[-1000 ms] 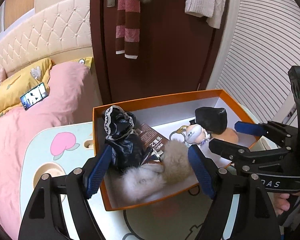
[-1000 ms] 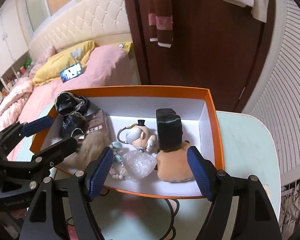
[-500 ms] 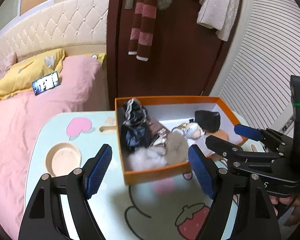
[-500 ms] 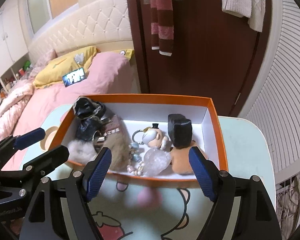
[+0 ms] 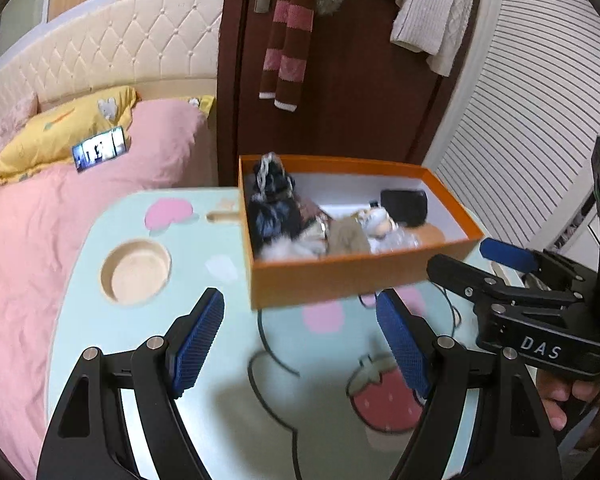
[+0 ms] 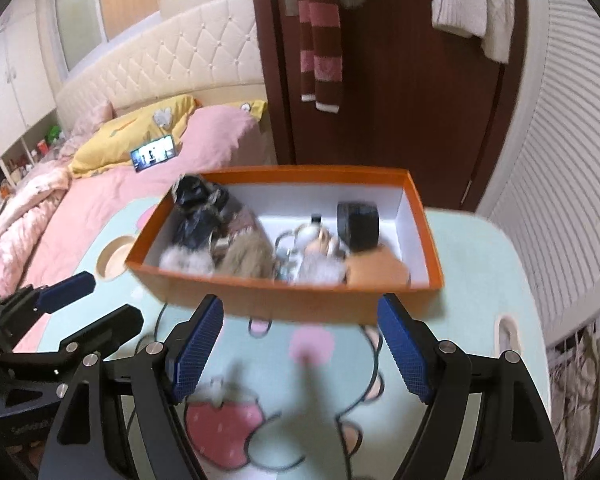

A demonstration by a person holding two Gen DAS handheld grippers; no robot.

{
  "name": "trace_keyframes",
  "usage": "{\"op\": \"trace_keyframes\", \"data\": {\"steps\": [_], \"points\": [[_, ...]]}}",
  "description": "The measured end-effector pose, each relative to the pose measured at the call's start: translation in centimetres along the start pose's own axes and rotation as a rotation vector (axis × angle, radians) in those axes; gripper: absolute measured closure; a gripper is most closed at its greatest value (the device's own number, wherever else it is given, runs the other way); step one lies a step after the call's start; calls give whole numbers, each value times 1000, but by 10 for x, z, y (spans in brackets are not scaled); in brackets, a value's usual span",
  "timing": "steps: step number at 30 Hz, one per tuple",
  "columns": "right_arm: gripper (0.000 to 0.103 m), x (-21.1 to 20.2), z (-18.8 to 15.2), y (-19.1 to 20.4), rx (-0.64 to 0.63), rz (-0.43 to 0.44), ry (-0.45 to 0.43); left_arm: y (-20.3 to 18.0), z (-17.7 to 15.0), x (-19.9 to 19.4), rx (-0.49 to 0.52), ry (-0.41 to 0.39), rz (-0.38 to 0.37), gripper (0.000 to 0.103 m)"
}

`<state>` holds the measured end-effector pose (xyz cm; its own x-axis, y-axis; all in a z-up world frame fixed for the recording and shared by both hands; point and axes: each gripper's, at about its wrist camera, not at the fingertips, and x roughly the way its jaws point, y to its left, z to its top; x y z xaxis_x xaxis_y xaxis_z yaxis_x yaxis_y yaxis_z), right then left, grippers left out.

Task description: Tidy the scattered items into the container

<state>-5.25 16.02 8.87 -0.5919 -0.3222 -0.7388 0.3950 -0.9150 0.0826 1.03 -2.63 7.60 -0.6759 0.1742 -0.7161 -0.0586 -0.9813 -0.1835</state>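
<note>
Both grippers, left (image 5: 300, 344) and right (image 6: 300, 344): fingers apart, empty. Box (image 6: 300, 300) ahead, full, near bench (image 6: 480, 280) edge; nudge could tip it.

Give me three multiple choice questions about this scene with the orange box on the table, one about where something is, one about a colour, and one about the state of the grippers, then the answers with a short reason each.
1. Where does the black pouch lie in the orange box?
A. Towards the right end, seen from the right wrist
B. On the table in front of the box
C. On the bed

2. What colour are the inner walls of the box?
A. Orange
B. White
C. Black

3. How do the left gripper and right gripper stand?
A. Both shut on items
B. One open, one shut on fur
C. Both open and holding nothing

Answers:
1. A, the pouch sits inside near the right wall, above the tan plush.
2. B, the lining shows white behind the items.
3. C, the blue pads of each are spread wide over the table with nothing between them.
</note>
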Motion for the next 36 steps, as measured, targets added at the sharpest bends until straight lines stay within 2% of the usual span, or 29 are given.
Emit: {"op": "trace_keyframes", "data": {"steps": [5,9,13,14,17,19,21,36], "points": [[24,12,-27,-5,3,-54,55,2,-22,19,-21,62,25,24],[24,24,-44,-12,61,-66,108,8,-35,36,-39,96,73,24],[23,33,-54,-14,76,-87,131,8,-42,41,-16,74,141,22],[18,33,-55,-14,70,-91,126,7,-43,43,-2,72,155,17],[1,39,-60,-11,57,-143,119,0,-46,48,49,76,198,14],[1,38,-64,-14,72,-152,90,3,-45,49,35,81,208,10],[1,39,-64,-16,71,-152,86,8,-44,52,9,99,229,0],[0,36,-68,-15,64,-152,62,14,-43,56,-9,99,243,0]]}}
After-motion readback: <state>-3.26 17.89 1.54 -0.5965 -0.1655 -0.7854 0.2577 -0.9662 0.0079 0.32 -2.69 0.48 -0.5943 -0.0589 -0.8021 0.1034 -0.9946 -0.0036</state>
